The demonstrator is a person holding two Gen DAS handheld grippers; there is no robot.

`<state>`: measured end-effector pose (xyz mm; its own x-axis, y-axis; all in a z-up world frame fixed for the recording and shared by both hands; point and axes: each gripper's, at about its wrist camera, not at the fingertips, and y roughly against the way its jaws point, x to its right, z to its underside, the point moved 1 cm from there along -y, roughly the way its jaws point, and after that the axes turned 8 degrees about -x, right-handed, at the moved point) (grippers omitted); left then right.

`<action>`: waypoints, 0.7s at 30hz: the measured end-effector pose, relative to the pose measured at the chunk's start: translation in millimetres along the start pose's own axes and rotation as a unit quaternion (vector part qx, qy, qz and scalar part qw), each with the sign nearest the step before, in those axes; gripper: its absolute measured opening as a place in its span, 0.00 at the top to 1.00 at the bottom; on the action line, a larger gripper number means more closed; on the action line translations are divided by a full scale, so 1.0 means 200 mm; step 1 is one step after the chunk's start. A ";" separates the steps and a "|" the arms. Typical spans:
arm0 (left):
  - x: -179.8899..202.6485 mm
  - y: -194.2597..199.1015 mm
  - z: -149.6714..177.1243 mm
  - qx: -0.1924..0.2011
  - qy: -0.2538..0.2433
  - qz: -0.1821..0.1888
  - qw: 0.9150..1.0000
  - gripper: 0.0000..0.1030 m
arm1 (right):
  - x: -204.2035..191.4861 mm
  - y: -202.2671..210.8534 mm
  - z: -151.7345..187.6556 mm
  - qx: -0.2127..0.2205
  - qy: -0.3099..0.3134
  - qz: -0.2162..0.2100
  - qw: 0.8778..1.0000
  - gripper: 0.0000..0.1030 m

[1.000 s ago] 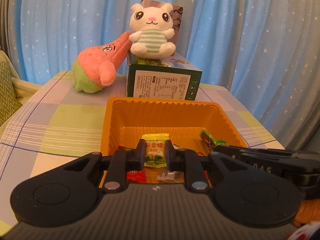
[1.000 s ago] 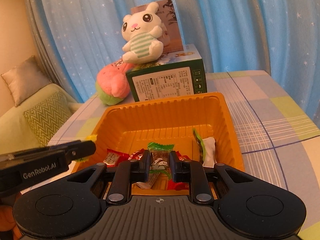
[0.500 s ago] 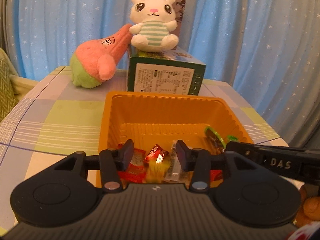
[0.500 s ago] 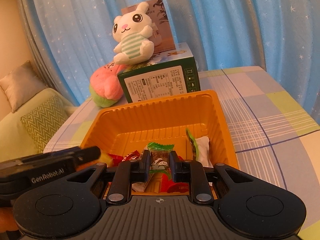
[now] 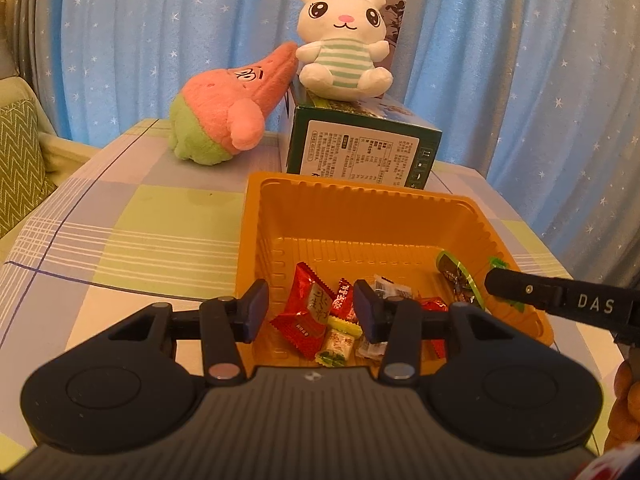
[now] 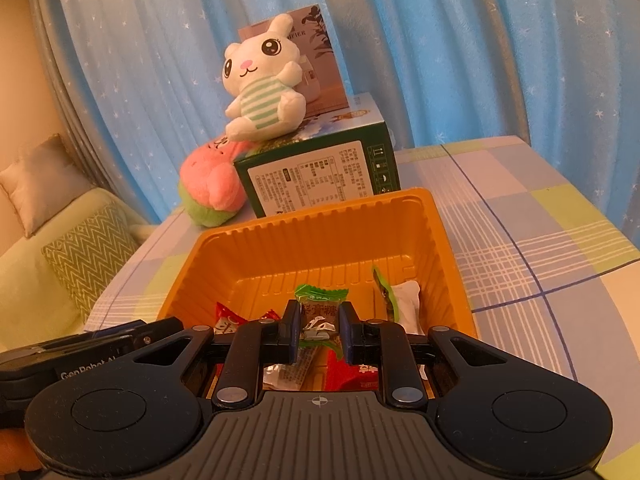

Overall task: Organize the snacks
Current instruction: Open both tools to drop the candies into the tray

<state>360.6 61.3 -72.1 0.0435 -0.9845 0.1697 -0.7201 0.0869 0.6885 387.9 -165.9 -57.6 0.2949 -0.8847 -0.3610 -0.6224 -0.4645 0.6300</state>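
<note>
An orange plastic tray (image 5: 360,216) (image 6: 320,236) sits on the checked tablecloth and holds several wrapped candies. My left gripper (image 5: 308,312) is open and empty over the tray's near edge. A yellow-green candy (image 5: 336,346) lies in the tray just below it, beside a red packet (image 5: 308,316). My right gripper (image 6: 319,330) is shut on a green-wrapped candy (image 6: 320,308) and holds it above the tray's near side. The right gripper's finger (image 5: 560,304) shows at the right in the left wrist view.
A dark green box (image 5: 360,152) (image 6: 320,176) stands just behind the tray with a white plush rabbit (image 5: 344,64) (image 6: 260,84) on top. A pink plush (image 5: 228,120) (image 6: 210,184) lies to its left. Blue curtains hang behind. A sofa with a cushion (image 6: 92,248) is left of the table.
My left gripper has opened and let the yellow-green candy fall into the tray. My right gripper has stayed shut on the green candy and drifted slightly.
</note>
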 end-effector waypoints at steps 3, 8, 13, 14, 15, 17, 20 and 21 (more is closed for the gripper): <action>0.00 0.00 0.00 -0.001 -0.001 0.003 1.000 0.59 | 0.00 0.00 -0.01 0.007 -0.001 -0.014 1.000 0.80; -0.01 0.01 0.00 0.001 0.001 -0.005 1.000 0.56 | 0.00 -0.01 -0.01 0.007 -0.019 -0.032 0.999 0.48; -0.03 0.02 0.00 0.000 0.001 -0.006 1.000 0.56 | 0.03 0.02 -0.02 0.028 -0.038 -0.020 0.999 0.47; -0.03 0.02 0.00 0.000 0.001 -0.006 1.000 0.56 | 0.04 0.02 -0.02 0.028 -0.041 -0.018 0.999 0.47; -0.03 0.03 0.00 0.000 0.001 -0.006 1.000 0.56 | 0.04 0.02 -0.02 0.027 -0.041 -0.015 0.999 0.47; -0.02 0.03 0.00 0.002 0.001 -0.006 1.000 0.55 | 0.04 0.02 -0.02 0.024 -0.040 -0.009 0.999 0.47; -0.02 0.05 0.01 0.003 -0.002 -0.004 1.000 0.55 | 0.04 0.02 -0.01 0.021 -0.038 -0.001 0.999 0.47; -0.01 0.05 0.01 0.004 -0.004 -0.003 1.000 0.55 | 0.04 0.02 -0.01 0.019 -0.036 0.003 0.999 0.47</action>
<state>352.3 64.8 -66.7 0.0433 -0.9862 0.1601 -0.7247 0.0793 0.6844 388.7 -174.7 -56.5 0.2382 -0.8818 -0.4071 -0.6514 -0.4560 0.6064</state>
